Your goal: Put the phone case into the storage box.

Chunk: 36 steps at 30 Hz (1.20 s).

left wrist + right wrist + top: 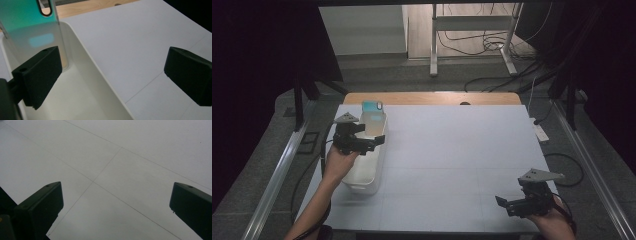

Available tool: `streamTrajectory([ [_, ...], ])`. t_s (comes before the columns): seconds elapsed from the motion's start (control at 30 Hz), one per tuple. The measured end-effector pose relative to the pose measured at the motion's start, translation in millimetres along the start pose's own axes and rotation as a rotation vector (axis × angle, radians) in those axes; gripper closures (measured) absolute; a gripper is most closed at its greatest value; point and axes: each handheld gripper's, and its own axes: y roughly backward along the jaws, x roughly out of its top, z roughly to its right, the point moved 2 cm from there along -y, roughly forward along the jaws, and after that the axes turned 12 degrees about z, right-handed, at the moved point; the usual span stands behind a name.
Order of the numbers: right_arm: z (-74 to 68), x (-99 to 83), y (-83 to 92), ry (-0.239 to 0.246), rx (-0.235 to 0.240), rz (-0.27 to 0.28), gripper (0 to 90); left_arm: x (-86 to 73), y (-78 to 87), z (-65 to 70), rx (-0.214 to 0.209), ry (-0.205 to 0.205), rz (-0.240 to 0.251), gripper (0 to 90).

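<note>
A long white bin (pixel 367 186) lies on the left of the white table sheet (pixel 452 150). A slim teal and clear phone case (pixel 373 116) with an oval camera cutout stands upright at the bin's far end, leaning on the wall. My left gripper (pixel 362 138) hovers over the bin, open, with nothing between its fingers. In the left gripper view my left gripper (pixel 112 77) straddles the bin's wall (pixel 82 82): one jaw is inside, just in front of the case (pixel 32 27), and the other is over the sheet. My right gripper (pixel 508 202) (pixel 115 210) stands open over bare sheet at the front right.
The wooden table edge (pixel 432 98) shows beyond the sheet. A white power strip (pixel 540 132) and cables lie on the floor at the right. A metal stand (pixel 472 35) is on the floor behind the table.
</note>
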Motion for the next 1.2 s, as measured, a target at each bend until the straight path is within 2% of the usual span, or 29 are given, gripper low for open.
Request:
streamTrajectory([
  [0.47,0.1,0.0,0.3,-0.003,0.004,0.0,0.0,-11.3,12.8,21.3,-0.027,-0.053,-0.012,2.2],
  [0.83,-0.1,0.0,0.6,-0.002,0.001,0.003,0.0,-21.7,31.1,33.0,-0.04,-0.057,-0.003,2.3],
  [1.2,0.0,-0.1,0.2,-0.003,0.001,0.0,0.0,-34.1,50.7,39.8,-0.033,-0.055,0.004,2.6],
])
